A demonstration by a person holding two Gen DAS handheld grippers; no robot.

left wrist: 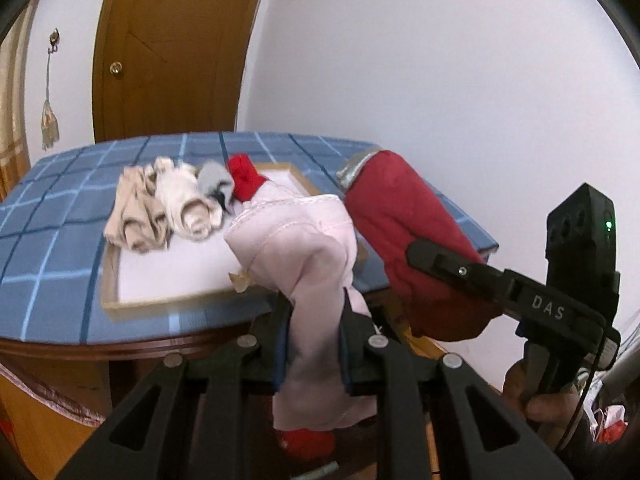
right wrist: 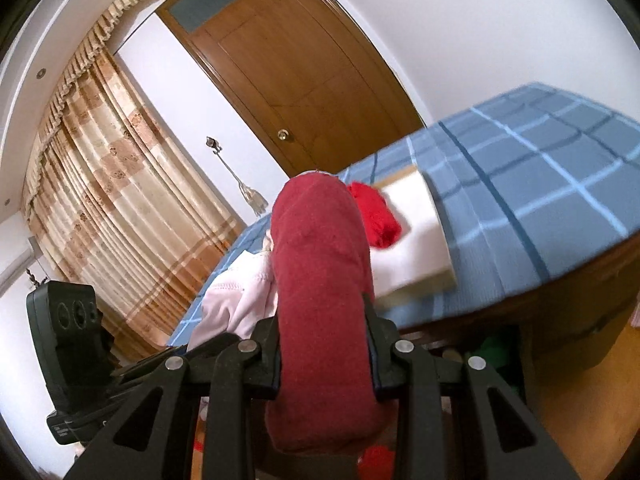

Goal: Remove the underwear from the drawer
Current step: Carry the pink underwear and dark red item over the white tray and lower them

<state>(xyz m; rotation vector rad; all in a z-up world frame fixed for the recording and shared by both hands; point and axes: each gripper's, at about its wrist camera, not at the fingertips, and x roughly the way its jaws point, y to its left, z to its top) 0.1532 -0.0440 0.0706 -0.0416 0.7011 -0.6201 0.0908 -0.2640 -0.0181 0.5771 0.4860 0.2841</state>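
My left gripper (left wrist: 314,322) is shut on pale pink underwear (left wrist: 304,248), which drapes over the near edge of a shallow wooden tray (left wrist: 116,276) on the blue checked surface. My right gripper (right wrist: 324,344) is shut on a dark red rolled garment (right wrist: 320,264), also seen in the left wrist view (left wrist: 400,232) at the tray's right. On the tray lie beige and cream rolled underwear (left wrist: 160,208), a grey piece (left wrist: 216,180) and a bright red piece (left wrist: 244,176). The bright red piece (right wrist: 376,216) also shows in the right wrist view. The drawer is below, mostly hidden.
A blue checked cloth (left wrist: 48,216) covers the wooden cabinet top. A brown door (left wrist: 168,40) and white wall stand behind. Patterned curtains (right wrist: 104,152) hang at the left. Red fabric (left wrist: 308,442) shows below the left gripper.
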